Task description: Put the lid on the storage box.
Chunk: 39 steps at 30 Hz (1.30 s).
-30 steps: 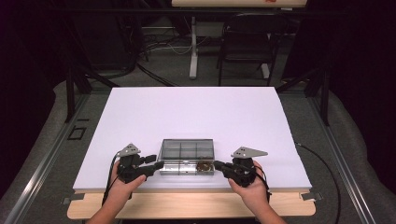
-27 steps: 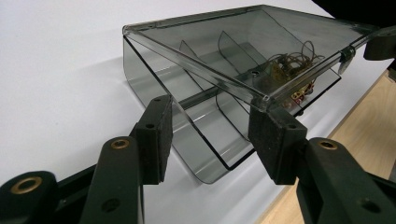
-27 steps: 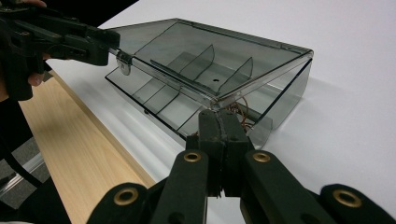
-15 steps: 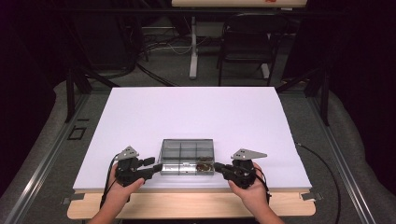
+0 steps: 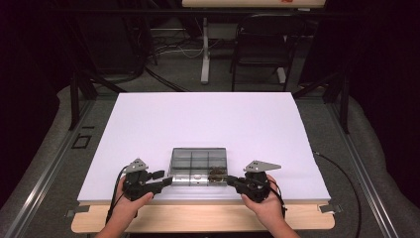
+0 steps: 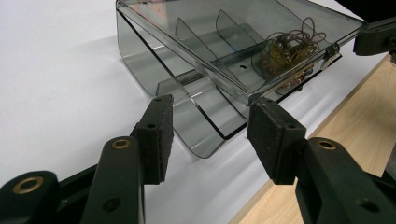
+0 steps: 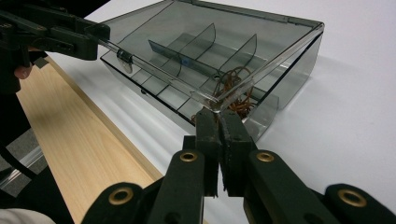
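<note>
You are sitting in what is looking like a lab or recording studio rather than a home. A white board (image 5: 208, 129) is lying on a plain wooden table (image 5: 198, 218), and dark curtains are hanging round it while the room beyond is staying dim. Behind the table, cables (image 5: 163, 49) are trailing over a grey carpeted floor (image 5: 376, 163), a folding chair (image 5: 257, 44) and a white stand (image 5: 204, 49) are standing by, and metal rails (image 5: 44, 168) are running along both sides of your table.
</note>
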Available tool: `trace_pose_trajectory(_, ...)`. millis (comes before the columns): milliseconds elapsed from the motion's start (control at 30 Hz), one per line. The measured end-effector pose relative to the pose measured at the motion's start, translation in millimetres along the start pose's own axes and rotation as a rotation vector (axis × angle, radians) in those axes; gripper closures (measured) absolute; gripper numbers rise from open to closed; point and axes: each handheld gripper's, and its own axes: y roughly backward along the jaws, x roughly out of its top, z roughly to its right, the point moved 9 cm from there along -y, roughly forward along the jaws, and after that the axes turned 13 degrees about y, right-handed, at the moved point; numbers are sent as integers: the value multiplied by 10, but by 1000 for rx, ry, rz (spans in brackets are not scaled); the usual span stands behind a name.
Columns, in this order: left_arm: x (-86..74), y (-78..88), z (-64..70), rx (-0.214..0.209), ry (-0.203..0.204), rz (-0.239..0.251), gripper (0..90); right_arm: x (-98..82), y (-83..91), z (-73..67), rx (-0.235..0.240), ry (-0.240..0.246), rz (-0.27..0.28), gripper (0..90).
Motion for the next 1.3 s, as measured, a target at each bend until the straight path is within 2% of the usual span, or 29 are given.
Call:
trace_pose_trajectory(400, -47, -25, -5, -5, 9, -24, 508, -56, -26, 1, 14, -8, -16, 856)
trace_pose_trajectory(667, -72, -40, -15, 1, 9, -33, 508, -78, -46, 8, 4, -17, -15, 819)
trace_pose_trajectory(1067, -106, -68, -13, 1, 9, -47, 505, -121, -56, 13, 9, -8, -42, 790)
trace_pose_trajectory(1300, -141, -69, -37, 5, 12, -61, 502, -121, -62, 17, 15, -15, -32, 777)
